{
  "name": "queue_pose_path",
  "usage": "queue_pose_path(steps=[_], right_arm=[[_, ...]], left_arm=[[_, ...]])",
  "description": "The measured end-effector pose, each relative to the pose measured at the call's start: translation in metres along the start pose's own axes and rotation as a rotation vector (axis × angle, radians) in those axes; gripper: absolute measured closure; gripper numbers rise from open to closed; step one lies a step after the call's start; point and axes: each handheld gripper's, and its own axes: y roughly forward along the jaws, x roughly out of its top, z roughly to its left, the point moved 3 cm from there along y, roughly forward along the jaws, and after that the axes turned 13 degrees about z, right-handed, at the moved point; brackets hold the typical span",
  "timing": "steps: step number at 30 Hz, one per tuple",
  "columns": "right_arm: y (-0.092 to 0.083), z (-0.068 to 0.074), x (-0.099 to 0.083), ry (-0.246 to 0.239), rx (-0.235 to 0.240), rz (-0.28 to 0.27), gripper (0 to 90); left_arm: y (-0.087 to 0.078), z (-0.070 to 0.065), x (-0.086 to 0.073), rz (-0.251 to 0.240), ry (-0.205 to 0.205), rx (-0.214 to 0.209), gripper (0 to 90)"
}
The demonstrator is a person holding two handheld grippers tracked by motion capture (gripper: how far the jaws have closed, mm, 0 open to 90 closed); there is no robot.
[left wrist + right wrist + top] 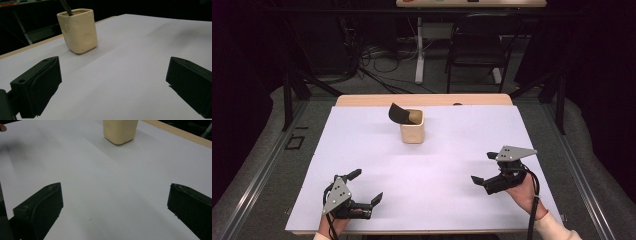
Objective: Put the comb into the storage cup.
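cream cup (413,131) holding black spatula (399,114), both grippers wide

My table (362,100) has a light wooden top, mostly covered by a white sheet (447,170). Beyond its far edge I see a grey carpeted floor (377,82) strewn with dark cables (377,55), a white table leg (419,50) and a black folding chair (476,42). Black frame struts (288,92) stand at both sides, and the room behind lies in darkness
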Motion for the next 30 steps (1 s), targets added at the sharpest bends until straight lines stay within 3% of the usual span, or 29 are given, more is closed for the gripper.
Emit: queue_pose_path(steps=[12, 18, 30], right_arm=[[-0.008, 0.004, -0.037, 0.014, -0.061, 0.006, 0.0], [-0.012, 0.007, -0.049, 0.042, -0.062, 0.003, 0.0], [-0.016, 0.019, -0.069, 0.021, -0.104, -0.007, 0.1]], left_arm=[[0.000, 0.000, -0.001, 0.002, -0.003, 0.003, 0.2], [0.000, 0.000, -0.001, 0.003, -0.001, 0.008, 0.2], [0.000, 0.001, -0.001, 0.006, -0.003, 0.014, 0.1]])
